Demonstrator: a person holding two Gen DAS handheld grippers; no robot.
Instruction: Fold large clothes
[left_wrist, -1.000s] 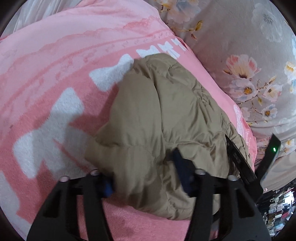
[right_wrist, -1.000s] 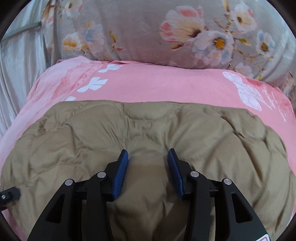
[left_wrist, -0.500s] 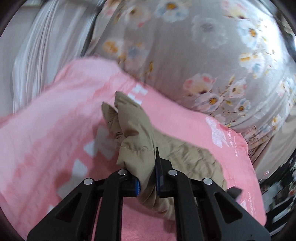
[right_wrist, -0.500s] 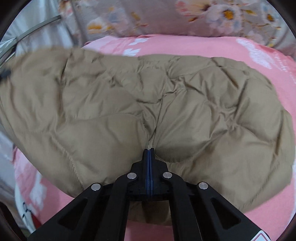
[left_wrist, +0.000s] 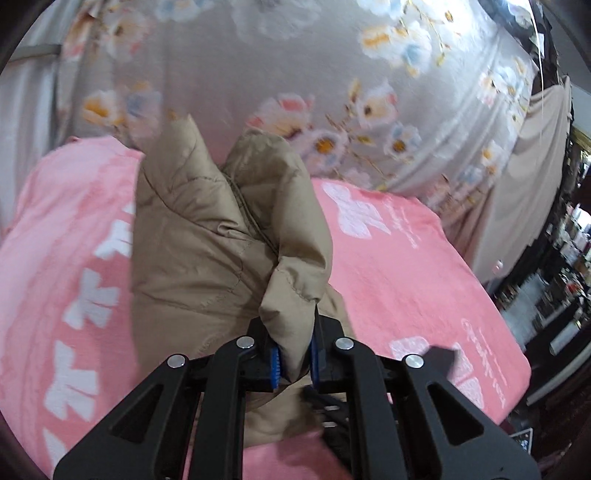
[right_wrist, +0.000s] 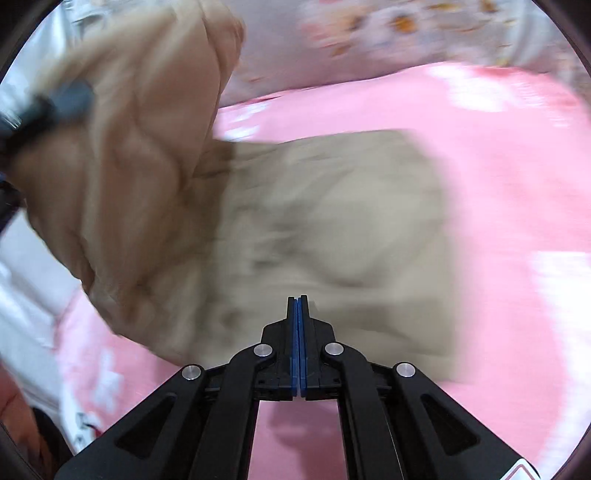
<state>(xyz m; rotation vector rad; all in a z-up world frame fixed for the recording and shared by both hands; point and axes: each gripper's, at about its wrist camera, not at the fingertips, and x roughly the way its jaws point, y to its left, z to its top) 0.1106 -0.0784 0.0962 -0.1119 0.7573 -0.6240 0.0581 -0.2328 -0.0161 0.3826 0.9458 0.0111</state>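
The left gripper (left_wrist: 293, 360) is pinching a bunched fold of the tan jacket (left_wrist: 221, 236), lifting it over the pink blanket (left_wrist: 406, 266). The right gripper (right_wrist: 297, 325) is closed at the jacket's near edge; a grip there is unclear.

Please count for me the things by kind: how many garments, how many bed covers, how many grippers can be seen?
Garments: 1, tan padded jacket
Bed covers: 2, pink blanket, grey floral quilt
Grippers: 2, left gripper, right gripper
Total: 5

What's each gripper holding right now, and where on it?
Left gripper: puffy tan jacket, pinched at a bunched hem edge. Right gripper: shut; any hold cannot be told.
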